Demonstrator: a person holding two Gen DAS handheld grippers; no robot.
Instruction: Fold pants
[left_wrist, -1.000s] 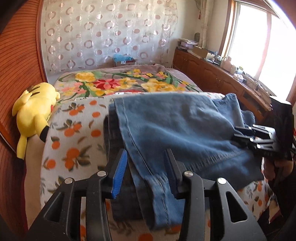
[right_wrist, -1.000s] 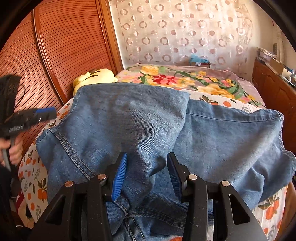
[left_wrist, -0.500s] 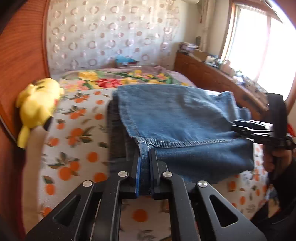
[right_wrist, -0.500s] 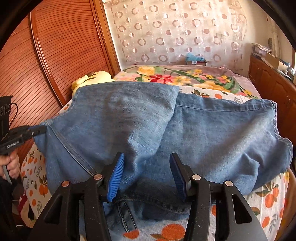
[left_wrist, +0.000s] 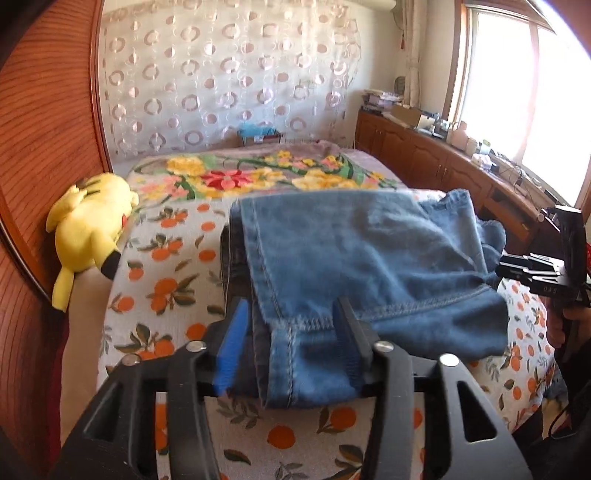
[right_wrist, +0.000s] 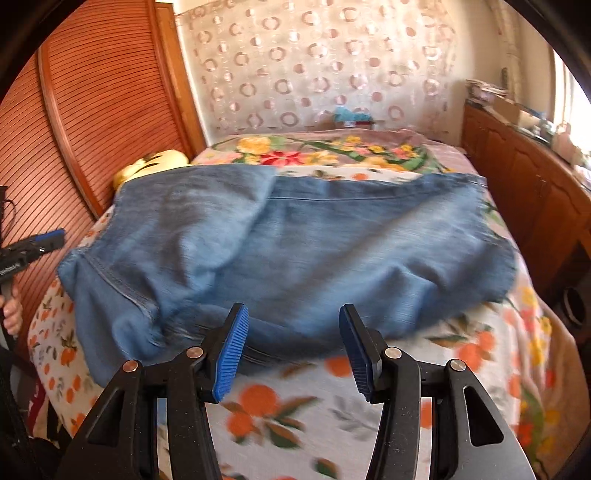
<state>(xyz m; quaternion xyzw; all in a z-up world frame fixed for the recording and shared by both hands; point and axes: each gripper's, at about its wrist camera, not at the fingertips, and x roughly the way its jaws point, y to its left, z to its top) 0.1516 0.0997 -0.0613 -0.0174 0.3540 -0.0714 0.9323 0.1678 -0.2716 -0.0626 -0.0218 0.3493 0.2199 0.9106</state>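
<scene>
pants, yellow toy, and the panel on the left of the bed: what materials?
Jeans: blue denim by the look, matte and faded, with a twill surface, contrast stitched seams and a frayed hem.
Plush toy: soft yellow pile fabric, probably stuffed; rounded, no shine.
Panel: reddish-brown wood or wood veneer, semi-gloss, with fine horizontal ribs and a smooth curved frame.

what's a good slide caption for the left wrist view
Left gripper opening around the hem of folded blue jeans on an orange-print bedspread, yellow plush toy alongside.
</scene>
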